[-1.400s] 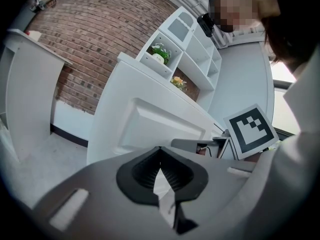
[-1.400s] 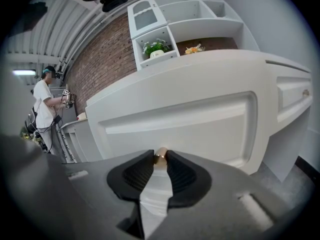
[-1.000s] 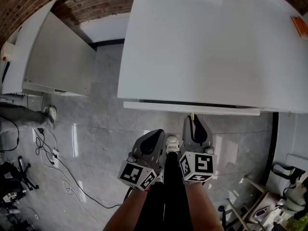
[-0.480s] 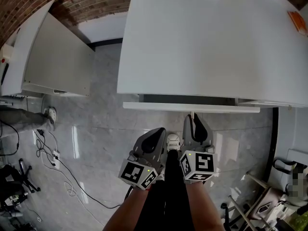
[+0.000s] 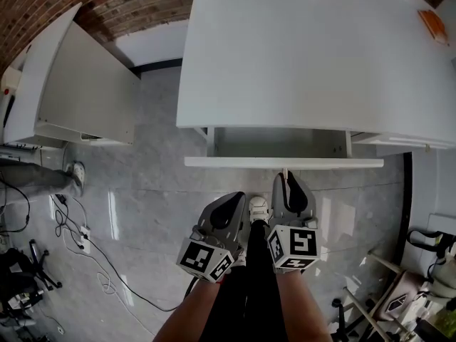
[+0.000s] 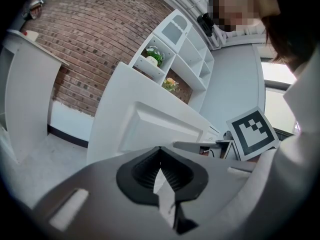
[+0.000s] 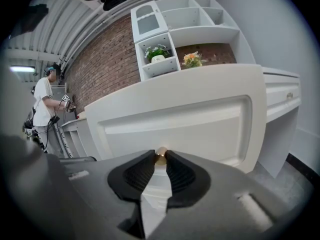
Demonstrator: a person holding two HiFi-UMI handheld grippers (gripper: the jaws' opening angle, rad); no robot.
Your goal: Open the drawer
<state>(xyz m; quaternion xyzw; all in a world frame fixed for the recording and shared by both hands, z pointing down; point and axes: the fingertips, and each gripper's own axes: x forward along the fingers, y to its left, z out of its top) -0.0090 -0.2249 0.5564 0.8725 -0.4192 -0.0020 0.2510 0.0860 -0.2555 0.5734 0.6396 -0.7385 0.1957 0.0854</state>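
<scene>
The white desk (image 5: pixel 306 55) has a drawer (image 5: pixel 283 162) pulled partway out, its pale inside (image 5: pixel 278 142) showing. My right gripper (image 5: pixel 286 174) is shut on the small brass knob (image 7: pixel 160 156) in the middle of the drawer front (image 7: pixel 175 119); the pads pinch it from both sides. Just to the left, my left gripper (image 5: pixel 234 195) hangs over the floor, short of the drawer front (image 6: pixel 150 129). In the left gripper view its tips (image 6: pixel 160 148) meet, with nothing between them.
A second white table (image 5: pixel 85 84) stands at the left with a floor gap between it and the desk. Cables (image 5: pixel 78 234) and someone's shoe (image 5: pixel 75 169) lie at the left. A white shelf with plants (image 7: pixel 165 54) rises behind the desk. Equipment clutters the lower right (image 5: pixel 427 283).
The drawer has slid out toward me: a dark slit before, now an open box. My right gripper came back slightly with the knob, and the left one beside it.
</scene>
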